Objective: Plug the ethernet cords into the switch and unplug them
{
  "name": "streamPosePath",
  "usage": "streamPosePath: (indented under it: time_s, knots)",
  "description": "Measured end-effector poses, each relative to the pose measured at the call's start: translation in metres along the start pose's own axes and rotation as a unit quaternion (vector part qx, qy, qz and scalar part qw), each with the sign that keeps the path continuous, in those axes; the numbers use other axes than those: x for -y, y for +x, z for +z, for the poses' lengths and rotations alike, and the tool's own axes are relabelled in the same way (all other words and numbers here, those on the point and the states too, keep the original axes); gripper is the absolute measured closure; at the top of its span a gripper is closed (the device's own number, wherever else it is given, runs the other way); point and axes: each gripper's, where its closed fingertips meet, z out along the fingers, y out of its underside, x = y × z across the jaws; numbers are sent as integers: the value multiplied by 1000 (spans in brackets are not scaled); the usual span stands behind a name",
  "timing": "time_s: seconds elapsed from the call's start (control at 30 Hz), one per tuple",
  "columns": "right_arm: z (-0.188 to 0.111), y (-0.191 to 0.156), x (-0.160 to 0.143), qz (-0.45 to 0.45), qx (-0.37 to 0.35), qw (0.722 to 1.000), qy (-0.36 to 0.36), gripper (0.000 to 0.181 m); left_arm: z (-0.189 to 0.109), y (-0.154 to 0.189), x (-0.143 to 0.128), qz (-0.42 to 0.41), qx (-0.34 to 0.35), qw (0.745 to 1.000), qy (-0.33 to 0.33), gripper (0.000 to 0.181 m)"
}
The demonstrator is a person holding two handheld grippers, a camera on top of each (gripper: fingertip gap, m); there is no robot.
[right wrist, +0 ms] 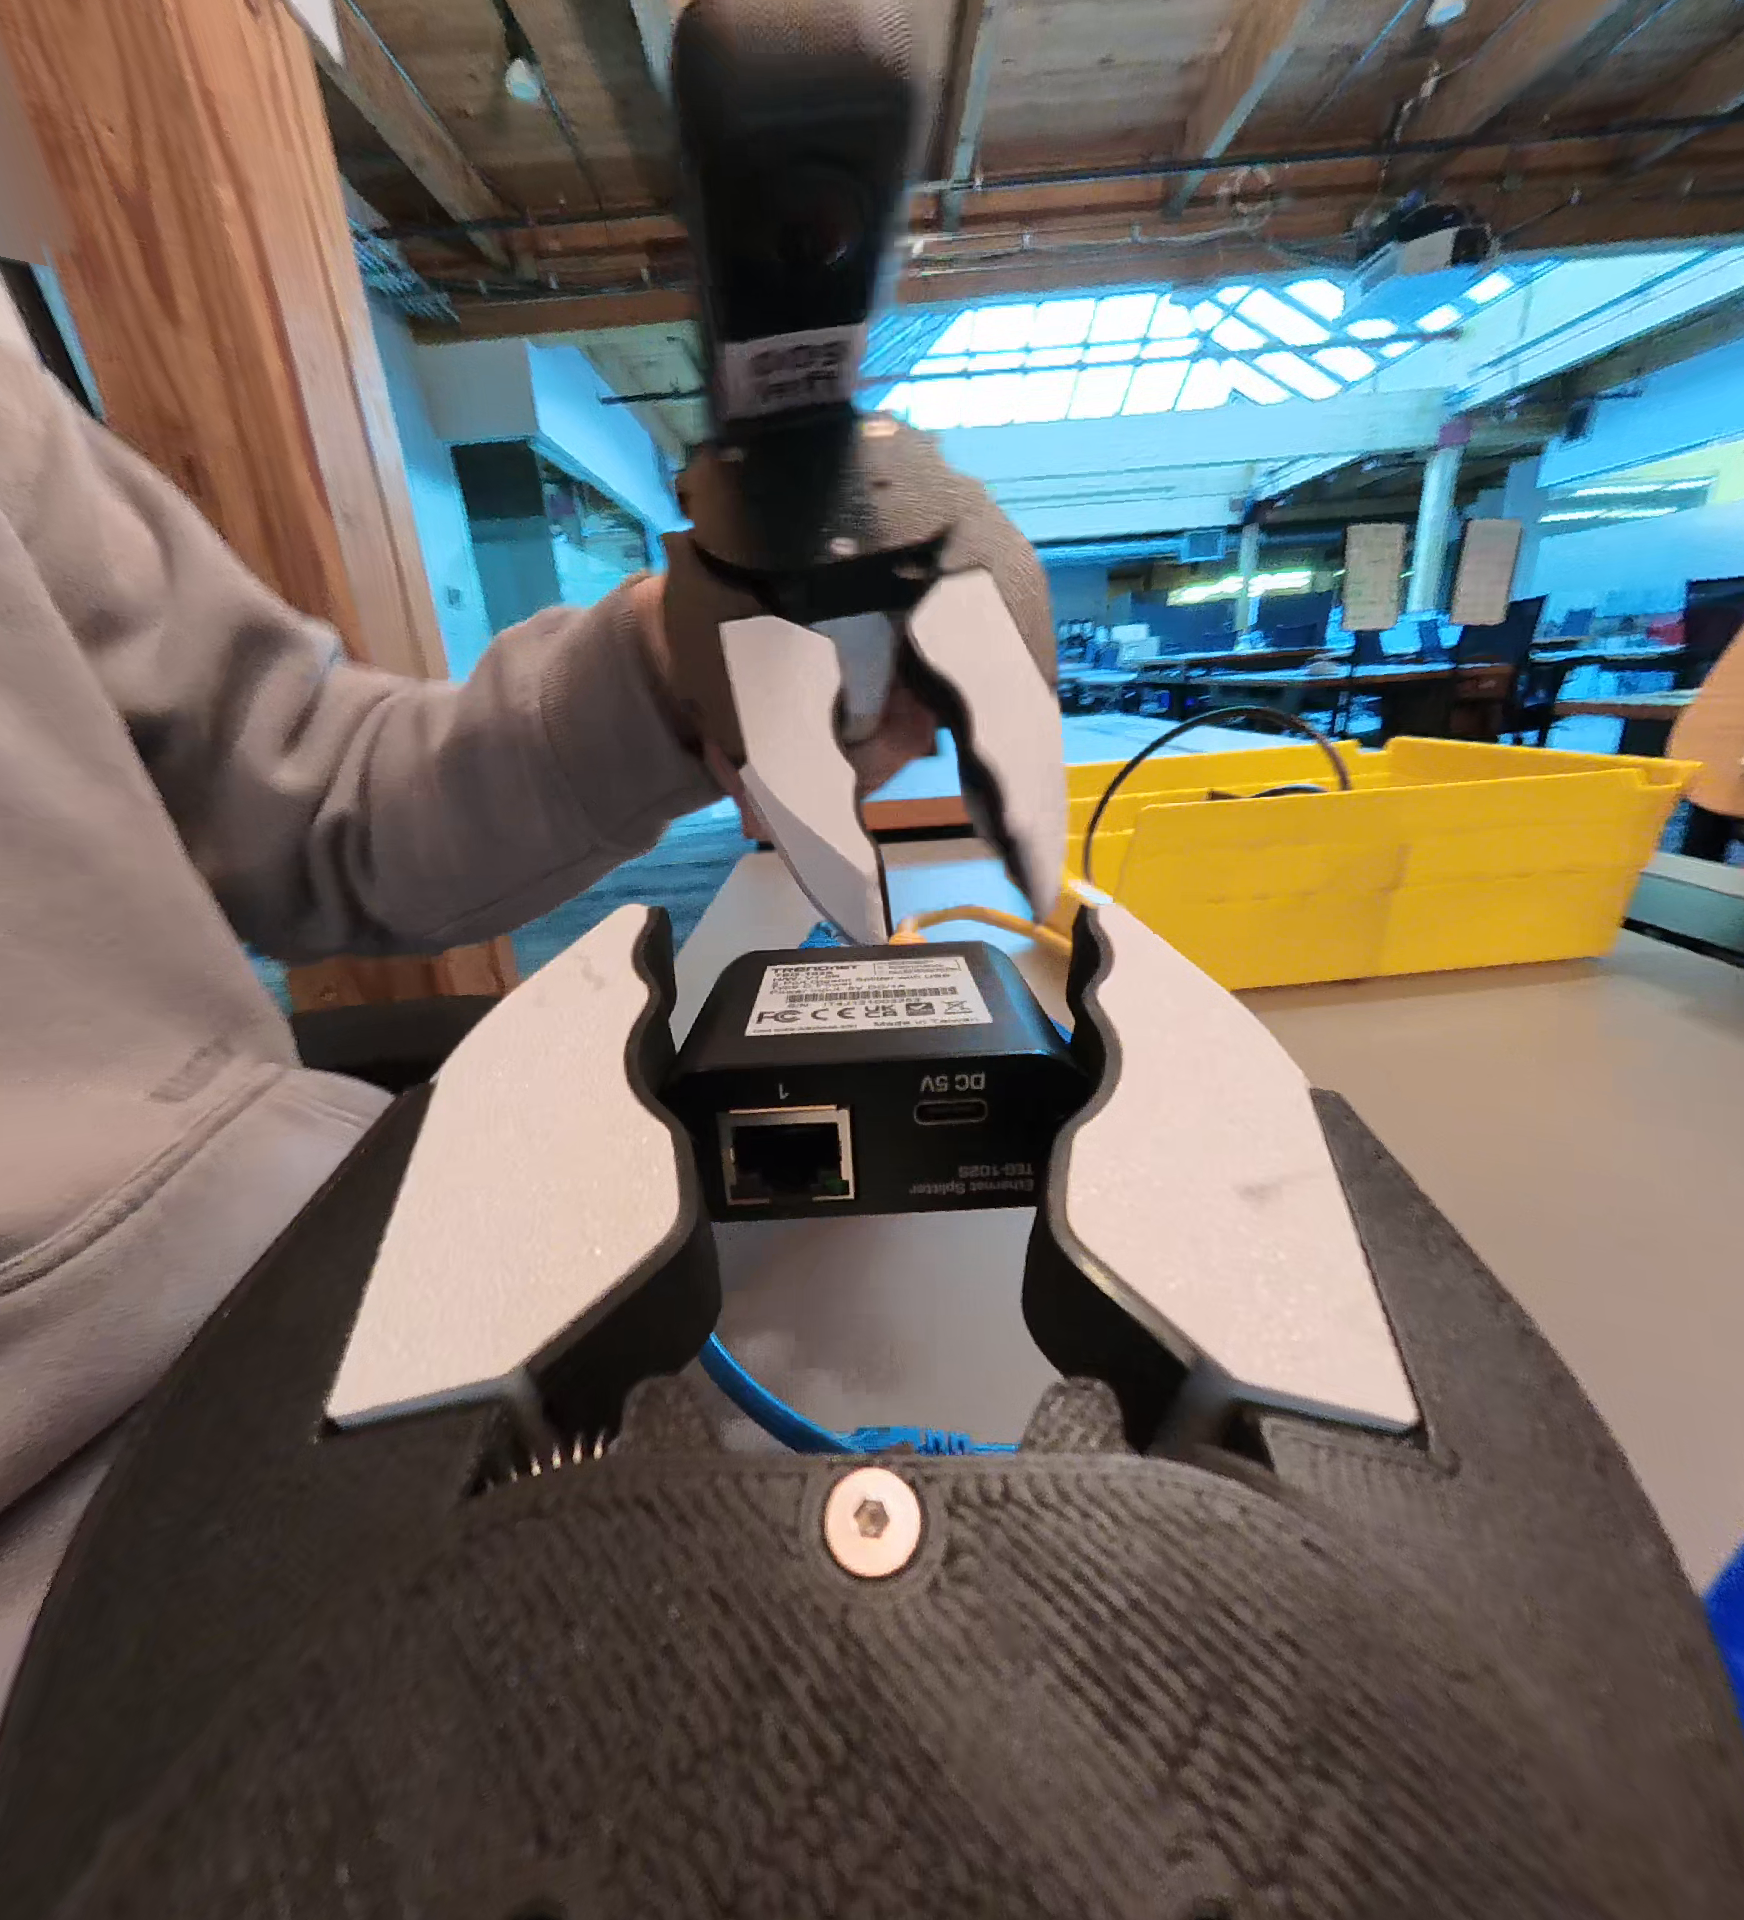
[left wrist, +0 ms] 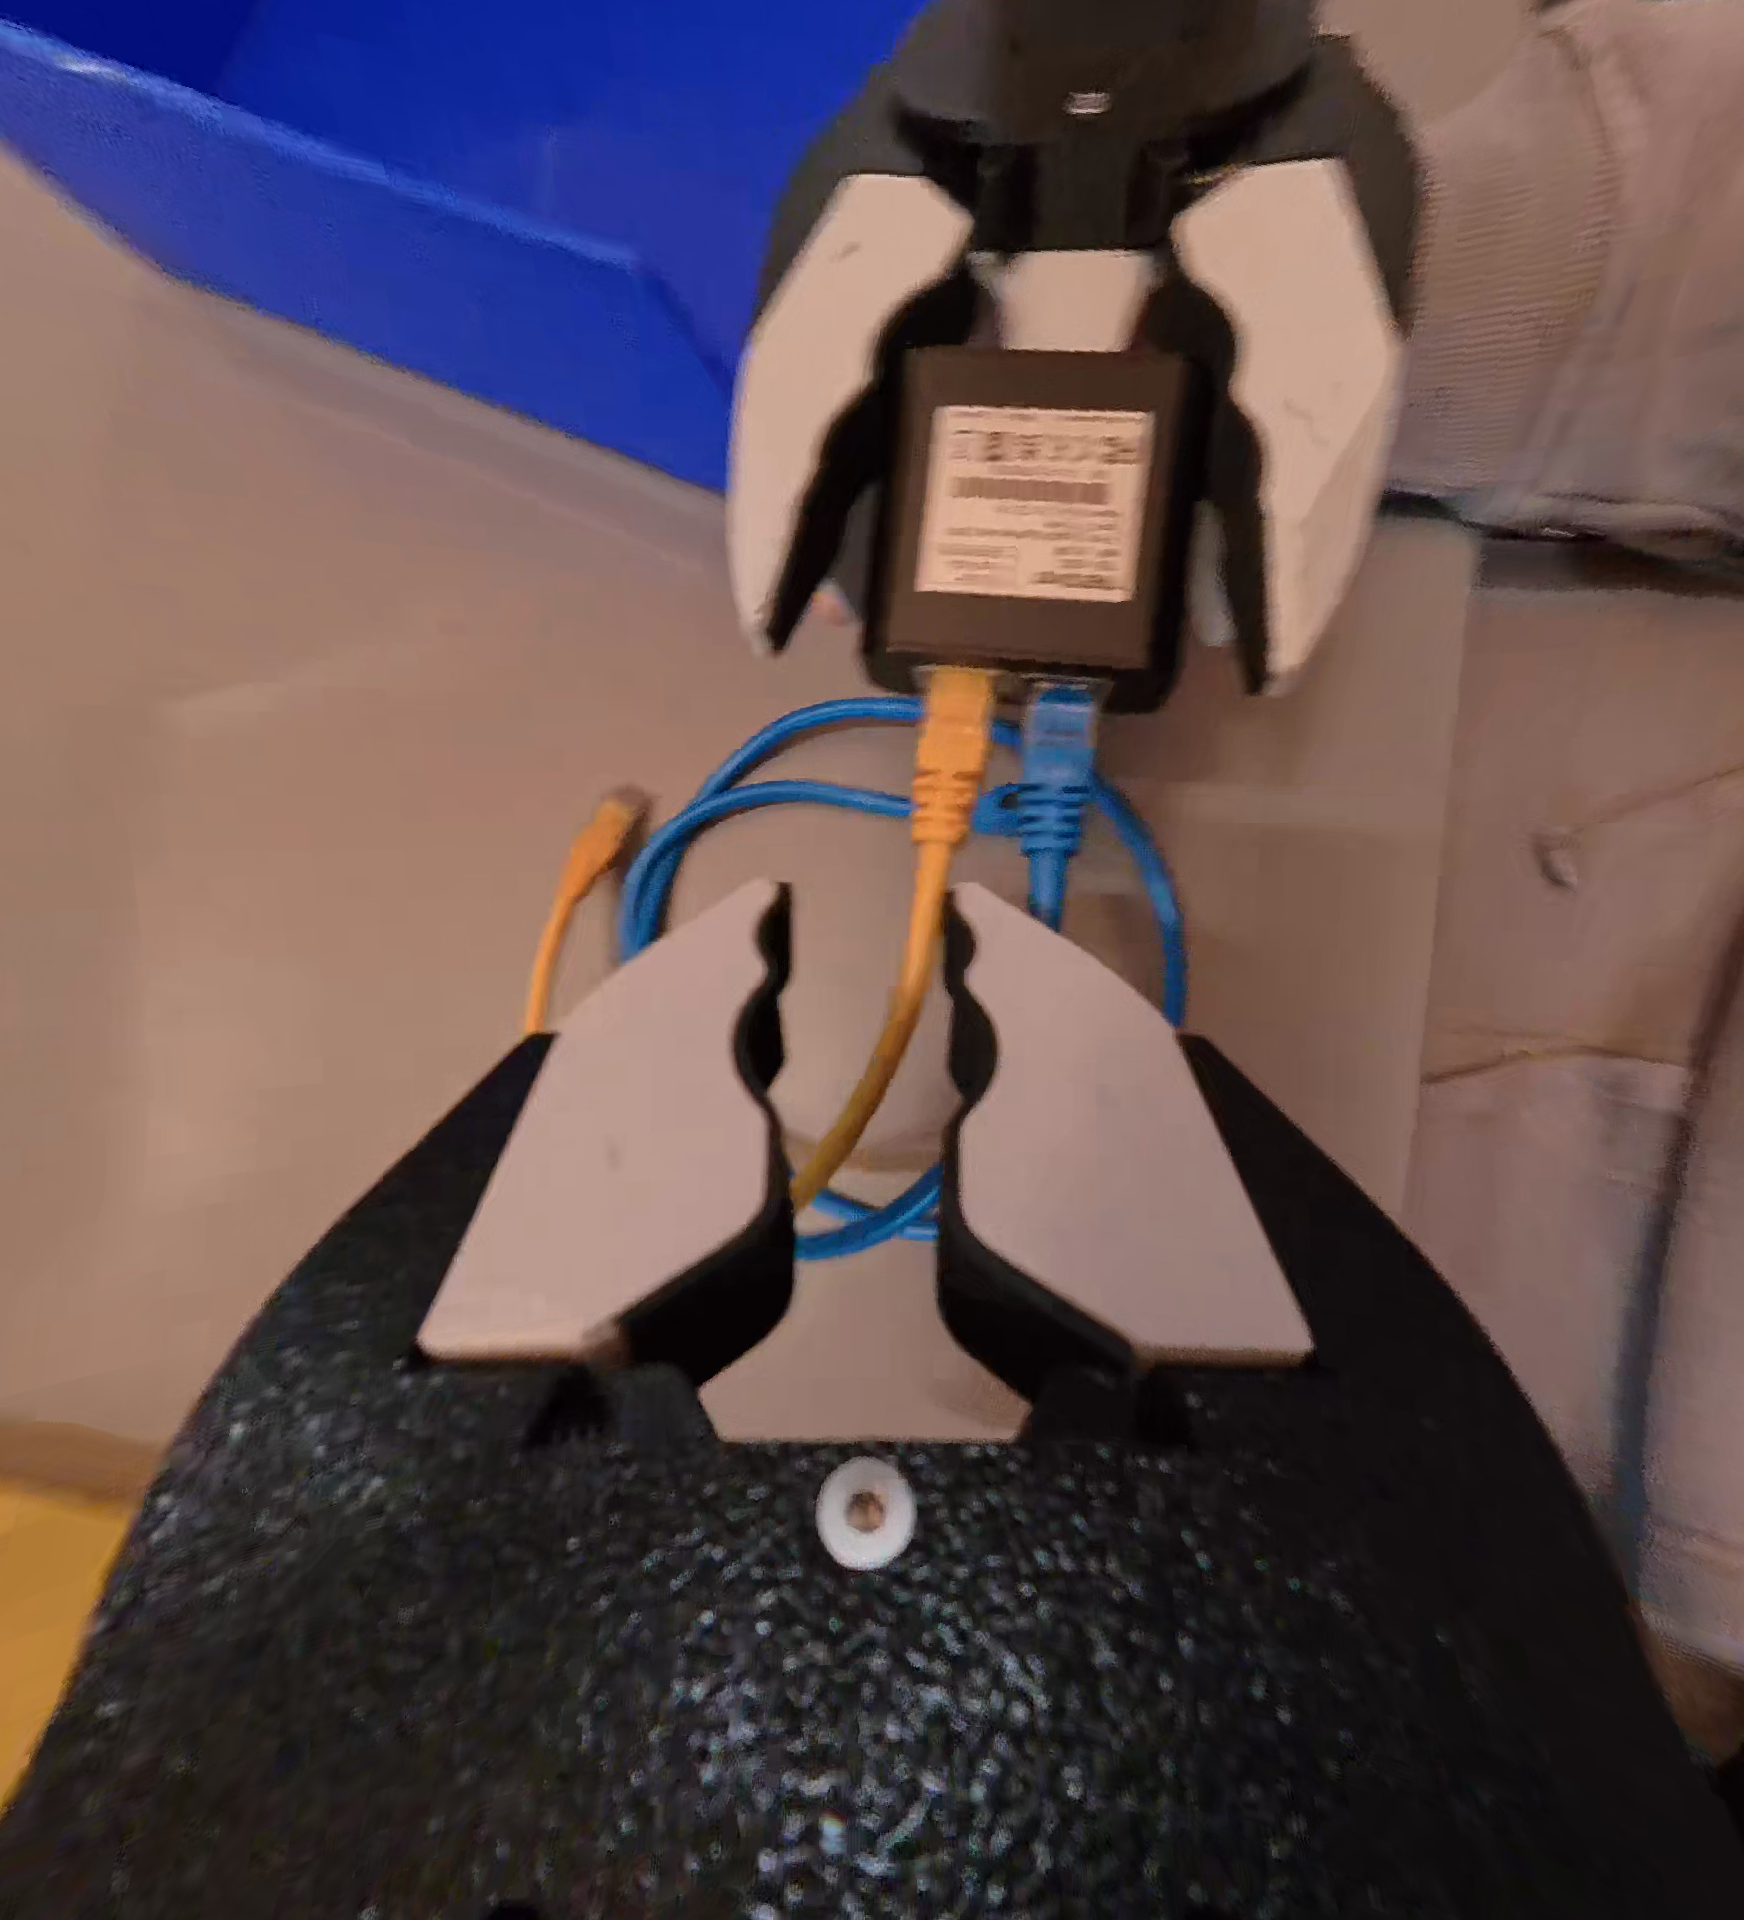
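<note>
a big workshop with a timber ceiling and skylights stands behind a pale table [right wrist: 1533,1122]. a yellow bin [right wrist: 1387,862] sits at the table's far side in the right wrist view, with a thin black wire looping out of it; a blue bin [left wrist: 348,197] shows at the top left of the left wrist view. a person's grey sleeve [right wrist: 255,727] fills the left of the right wrist view.

the switch [right wrist: 873,1081] is a small black box with a white label on top. its near face in the right wrist view has one empty port and a small slot. the opposite face holds two plugs side by side: an orange cord [left wrist: 935,862] and a blue cord [left wrist: 1055,790]. the blue cord coils in loops on the table under the switch, and the orange cord's other plug lies loose on the table just left of the loops.

the right gripper [right wrist: 868,956] is clamped on the switch's sides. the left gripper [left wrist: 868,925] faces it, fingers parted with a narrow gap; the orange cord runs through that gap, just below its plug, and i cannot tell whether either finger touches it.
</note>
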Motion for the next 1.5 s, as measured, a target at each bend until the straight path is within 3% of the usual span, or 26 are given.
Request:
streamPosePath:
  time_s: [0.07,0.17,0.27,0.33,0.43,0.5,0.57,0.67,0.83,1.0,1.1,1.33,1.5]
  knots:
    - [-4,5,5,8,-13,1000,20,107,-16,-14,4,2,93,995,37,140]
    - [-13,13,13,30,-28,998,57,107,-35,-8,16,55,184,972,138,127]
    - [-12,17,14,37,-37,997,64,107,-23,17,21,127,253,939,195,127]
    - [-7,15,12,49,-33,996,66,107,-9,22,20,215,339,897,184,127]
    - [3,10,9,51,-23,997,59,107,5,24,28,351,456,802,161,134]
    - [9,2,6,53,-3,997,51,108,12,22,34,376,486,773,157,140]
    - [13,0,5,48,-2,998,45,108,14,18,40,372,485,774,164,157]
    - [9,-7,12,67,29,996,53,108,12,20,46,397,453,776,185,158]
    - [10,-30,-5,84,92,991,-45,79,-1,42,47,526,418,711,208,158]
    - [0,-54,2,95,170,980,-47,98,-19,56,44,599,384,669,214,158]
    - [2,-68,4,66,201,976,-55,100,-24,67,43,631,356,652,224,158]
    - [2,-80,-2,31,233,970,-63,111,-24,87,38,664,308,635,247,158]
    - [4,-81,0,10,232,972,-37,113,-27,90,36,655,300,644,258,158]
